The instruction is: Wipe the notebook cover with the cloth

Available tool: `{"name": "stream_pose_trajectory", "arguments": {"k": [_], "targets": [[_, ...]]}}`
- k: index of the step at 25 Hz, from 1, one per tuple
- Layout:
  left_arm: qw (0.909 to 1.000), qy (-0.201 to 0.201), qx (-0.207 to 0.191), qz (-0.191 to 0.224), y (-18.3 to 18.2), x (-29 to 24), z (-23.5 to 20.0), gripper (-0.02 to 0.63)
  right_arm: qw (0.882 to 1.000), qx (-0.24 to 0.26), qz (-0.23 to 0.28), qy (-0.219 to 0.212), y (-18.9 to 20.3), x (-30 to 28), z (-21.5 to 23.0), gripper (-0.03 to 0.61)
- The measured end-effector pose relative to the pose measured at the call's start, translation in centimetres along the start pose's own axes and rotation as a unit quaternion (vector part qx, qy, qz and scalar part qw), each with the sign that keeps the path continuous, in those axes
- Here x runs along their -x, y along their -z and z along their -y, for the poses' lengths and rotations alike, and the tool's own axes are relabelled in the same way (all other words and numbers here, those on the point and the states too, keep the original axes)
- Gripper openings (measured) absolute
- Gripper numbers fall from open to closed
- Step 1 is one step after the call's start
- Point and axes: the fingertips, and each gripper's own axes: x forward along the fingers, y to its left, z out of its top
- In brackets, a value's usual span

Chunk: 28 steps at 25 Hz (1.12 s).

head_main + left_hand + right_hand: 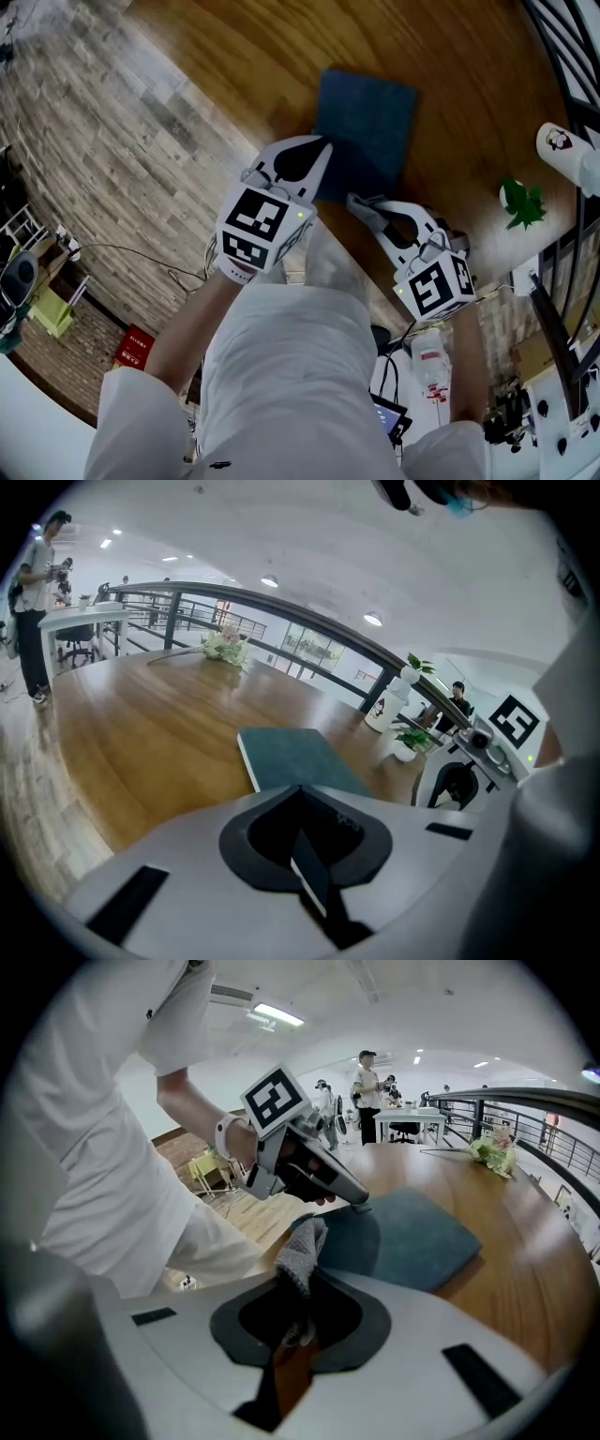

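A dark blue notebook (367, 122) lies flat on the wooden table (234, 56); it also shows in the left gripper view (298, 757) and in the right gripper view (412, 1232). My left gripper (324, 143) is shut with nothing in it, and its tip rests at the notebook's near left edge. From the right gripper view, that same left gripper (364, 1200) sits on the cover's edge. My right gripper (355, 200) hovers just short of the notebook's near edge. It is shut on a grey cloth (304, 1246), which sticks up out of the jaws.
A small green plant (521, 203) and a white mug (561, 142) stand at the table's right, by a dark railing (281, 607). Flowers (225, 647) lie at the far end. The table's curved edge runs close to my body, with wood floor and a red box (136, 349) below.
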Motion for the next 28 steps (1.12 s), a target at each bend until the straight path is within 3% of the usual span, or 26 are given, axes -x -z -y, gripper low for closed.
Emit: {"name": "stream_pose_trajectory", "arguments": {"k": [5,15,28], "targets": [[1.0000,-0.005,0.003,0.005,-0.1,0.8,-0.5,0.018,1.000,0.001,0.021,0.015,-1.9,0.5,2.3,0.037],[0.9998,-0.012,0.016,0.006,-0.2,1.2,-2.3,0.018,0.994,0.022,0.038,0.101,-5.2,0.8,10.6,0.037],[0.9997,-0.004,0.023,-0.012,-0.2,0.4,-3.3,0.018,0.984,0.026,0.036,0.171,-6.4,-0.3,19.3,0.038]]}}
